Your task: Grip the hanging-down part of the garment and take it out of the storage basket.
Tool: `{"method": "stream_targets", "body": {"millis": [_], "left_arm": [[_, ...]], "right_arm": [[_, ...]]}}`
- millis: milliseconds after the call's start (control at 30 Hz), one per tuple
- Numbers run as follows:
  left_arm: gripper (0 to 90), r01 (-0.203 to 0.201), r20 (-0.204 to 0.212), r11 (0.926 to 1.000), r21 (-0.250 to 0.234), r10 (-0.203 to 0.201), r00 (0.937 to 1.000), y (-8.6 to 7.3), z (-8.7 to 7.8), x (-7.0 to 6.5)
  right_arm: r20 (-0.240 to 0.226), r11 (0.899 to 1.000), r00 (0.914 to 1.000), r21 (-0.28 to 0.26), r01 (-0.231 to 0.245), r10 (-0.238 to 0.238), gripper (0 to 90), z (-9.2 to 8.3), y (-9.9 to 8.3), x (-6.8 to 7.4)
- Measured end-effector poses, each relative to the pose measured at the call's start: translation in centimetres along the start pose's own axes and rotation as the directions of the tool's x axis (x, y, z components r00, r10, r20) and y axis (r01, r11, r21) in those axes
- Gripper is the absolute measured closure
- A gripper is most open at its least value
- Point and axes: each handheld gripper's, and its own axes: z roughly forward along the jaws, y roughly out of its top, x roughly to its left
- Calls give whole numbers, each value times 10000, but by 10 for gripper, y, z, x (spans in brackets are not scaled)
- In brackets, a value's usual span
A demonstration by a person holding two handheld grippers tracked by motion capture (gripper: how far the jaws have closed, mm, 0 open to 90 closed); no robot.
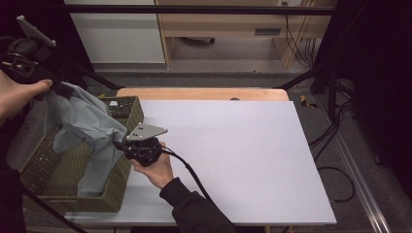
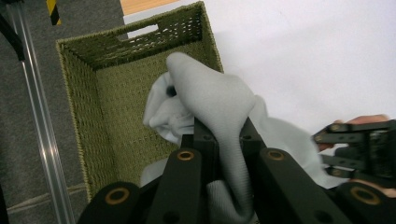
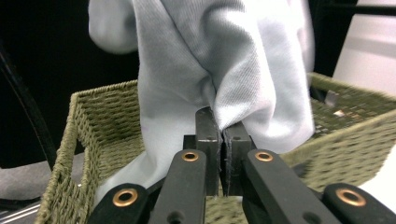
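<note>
Hanging over the woven basket [image 1: 119, 187] at the desk's [image 1: 243, 155] left edge, the pale grey cloth [image 1: 85, 126] was pinched high by the left gripper's [image 1: 51, 87] fingers and lower down by the right gripper's [image 1: 120, 144] fingers.

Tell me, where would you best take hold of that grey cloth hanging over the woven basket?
Probably along its upper folds, coming from the side. The grey cloth drapes limp out of the woven basket, so only a gathered fold gives something to pinch. The left gripper already pinches one fold up high, the right gripper another lower down.
</note>
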Motion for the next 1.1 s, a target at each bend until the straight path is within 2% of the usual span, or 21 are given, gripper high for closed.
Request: {"method": "stream_targets", "body": {"millis": [33, 67, 167, 367, 533, 667, 800, 1100], "left_arm": [[826, 4, -2, 10000, -6, -4, 10000, 0, 0, 0], [826, 6, 2, 10000, 4, -6, 10000, 0, 0, 0], [825, -7, 16, 10000, 27, 7, 10000, 0, 1, 0], [825, 2, 122, 10000, 7, -2, 9999, 0, 2, 0], [825, -110, 290, 9999, 17, 110, 9995, 1, 5, -5], [825, -276, 319, 9996, -4, 276, 9991, 4, 7, -11], [825, -412, 340, 9991, -25, 413, 9986, 6, 8, -16], [825, -554, 532, 9983, -168, 562, 9970, 8, 6, -23]], "right_arm": [[26, 9999, 10000, -99, 29, -29, 884, -11, 4, -4], [26, 9999, 10000, -99, 29, -29, 884, -11, 4, -4], [200, 9993, 9995, -301, 234, -228, 884, -29, 11, -9], [620, 9968, 9977, -742, 307, -261, 884, -65, 27, -21], [1001, 9935, 9933, -919, 677, -585, 884, -89, 43, -25], [1328, 9897, 9876, -1040, 982, -840, 884, -102, 55, -25], [1657, 9836, 9822, -1409, 1128, -889, 885, -112, 67, -26], [2400, 9627, 9660, -2243, 1514, -960, 885, -127, 88, -20]]}}
